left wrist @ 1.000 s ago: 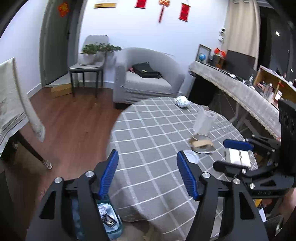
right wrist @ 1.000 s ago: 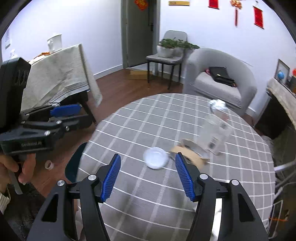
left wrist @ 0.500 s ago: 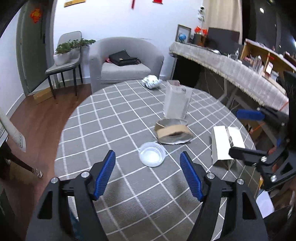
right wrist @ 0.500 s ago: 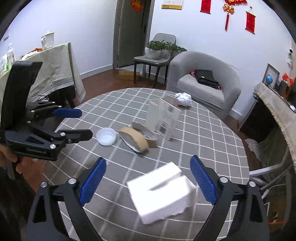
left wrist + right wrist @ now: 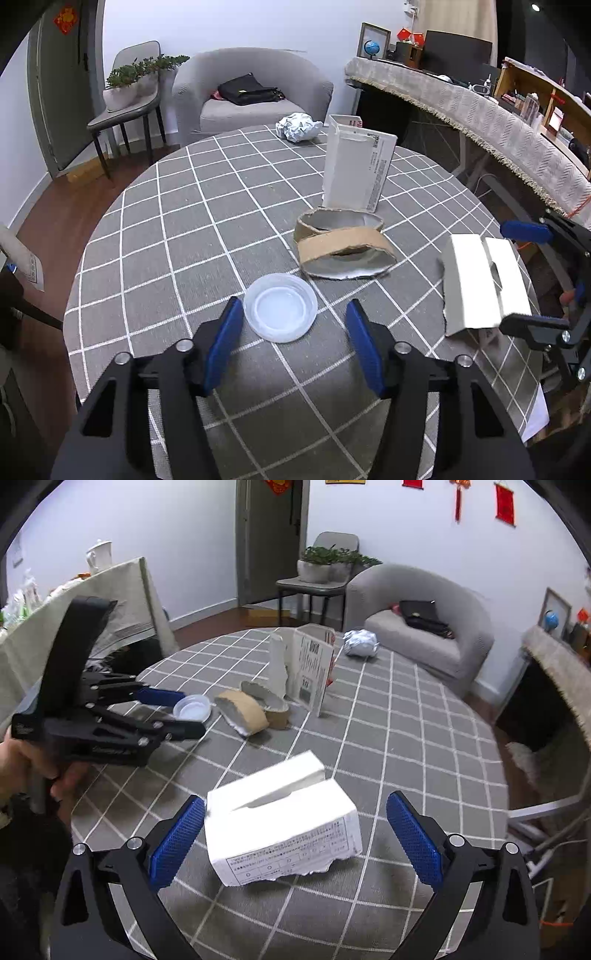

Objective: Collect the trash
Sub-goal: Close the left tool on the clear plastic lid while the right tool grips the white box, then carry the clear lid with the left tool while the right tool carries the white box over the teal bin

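Left wrist view: left hand-held gripper [image 5: 291, 321] half open, jaws just closing, plastic lid [image 5: 280, 307] between tips, not pressed, flat on checked worktop [image 5: 177, 221]. Right wrist view: right hand-held gripper [image 5: 295, 825] spread wide, jaws just opening, torn white box [image 5: 282, 830] between pads, left pad near its edge, right pad apart. Cardboard rings [image 5: 341, 247], upright carton [image 5: 356, 170], foil ball [image 5: 298, 126] farther back.

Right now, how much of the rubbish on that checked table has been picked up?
None visibly: neither gripper holds anything. In hand: the left gripper, jaws just closing, brackets the clear plastic lid; the right gripper, just opened wide, straddles the torn white box. Left: the cardboard rings, the standing white carton and the foil ball.
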The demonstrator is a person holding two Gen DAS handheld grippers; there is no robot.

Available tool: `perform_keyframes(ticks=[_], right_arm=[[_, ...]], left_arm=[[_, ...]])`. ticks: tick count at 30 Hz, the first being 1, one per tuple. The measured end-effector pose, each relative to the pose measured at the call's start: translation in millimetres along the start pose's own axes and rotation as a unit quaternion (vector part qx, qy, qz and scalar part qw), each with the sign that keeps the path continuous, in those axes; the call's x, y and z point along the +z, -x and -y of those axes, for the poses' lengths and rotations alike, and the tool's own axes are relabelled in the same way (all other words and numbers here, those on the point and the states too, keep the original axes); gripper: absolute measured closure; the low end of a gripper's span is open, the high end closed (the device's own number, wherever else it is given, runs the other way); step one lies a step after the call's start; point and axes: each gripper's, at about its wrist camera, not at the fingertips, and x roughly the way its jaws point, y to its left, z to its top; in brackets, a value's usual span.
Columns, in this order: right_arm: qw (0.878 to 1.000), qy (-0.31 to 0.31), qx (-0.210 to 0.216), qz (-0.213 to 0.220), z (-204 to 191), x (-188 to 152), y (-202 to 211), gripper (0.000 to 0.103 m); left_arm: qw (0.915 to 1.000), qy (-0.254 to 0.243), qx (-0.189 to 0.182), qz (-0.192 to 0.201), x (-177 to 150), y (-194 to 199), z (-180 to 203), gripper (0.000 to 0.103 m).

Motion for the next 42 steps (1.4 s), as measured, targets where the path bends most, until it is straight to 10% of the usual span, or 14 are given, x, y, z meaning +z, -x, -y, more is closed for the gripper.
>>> perform_keyframes(ticks=[4,42], right_arm=[[1.0,0.009,0.022,0.005,-0.7,-1.2,-3.2,0.004],[0.998,0.02,0.051,-0.005,-55.3,55.5,-32.0,0.023]], left_arm=[[1.0,0.001,0.004,0.005,0.6,-0.7,-0.2,0.061],[0.9955,0.086,-0.017,0.035,-5.5,59.1,-71.6,0.061]])
